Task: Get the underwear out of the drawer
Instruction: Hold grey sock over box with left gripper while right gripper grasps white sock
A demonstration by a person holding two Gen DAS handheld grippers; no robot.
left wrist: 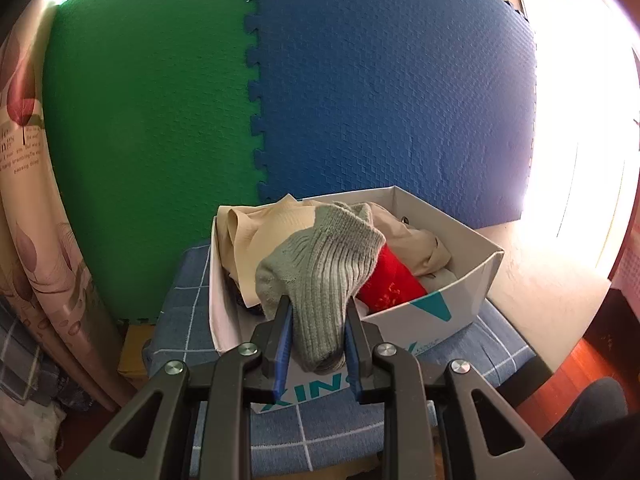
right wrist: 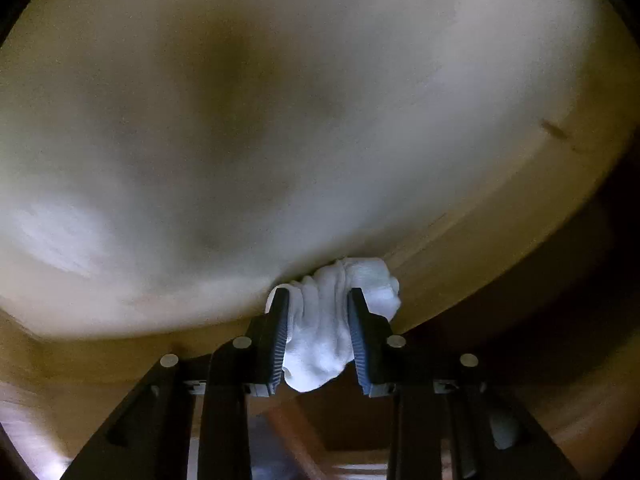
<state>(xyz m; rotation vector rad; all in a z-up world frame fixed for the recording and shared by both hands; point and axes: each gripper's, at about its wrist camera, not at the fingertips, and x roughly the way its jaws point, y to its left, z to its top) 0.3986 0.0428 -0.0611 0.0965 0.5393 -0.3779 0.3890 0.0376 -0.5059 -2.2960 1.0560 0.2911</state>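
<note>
Both gripper pads [right wrist: 280, 336] pinch white underwear [right wrist: 324, 328] between them.

we read teal letters "xin" on the front of the white cardboard box [left wrist: 460, 280], rest hidden by the gripper. small print on the leaf-pattern curtain [left wrist: 24, 152] is too blurry to read. nothing legible in right wrist view.
</note>
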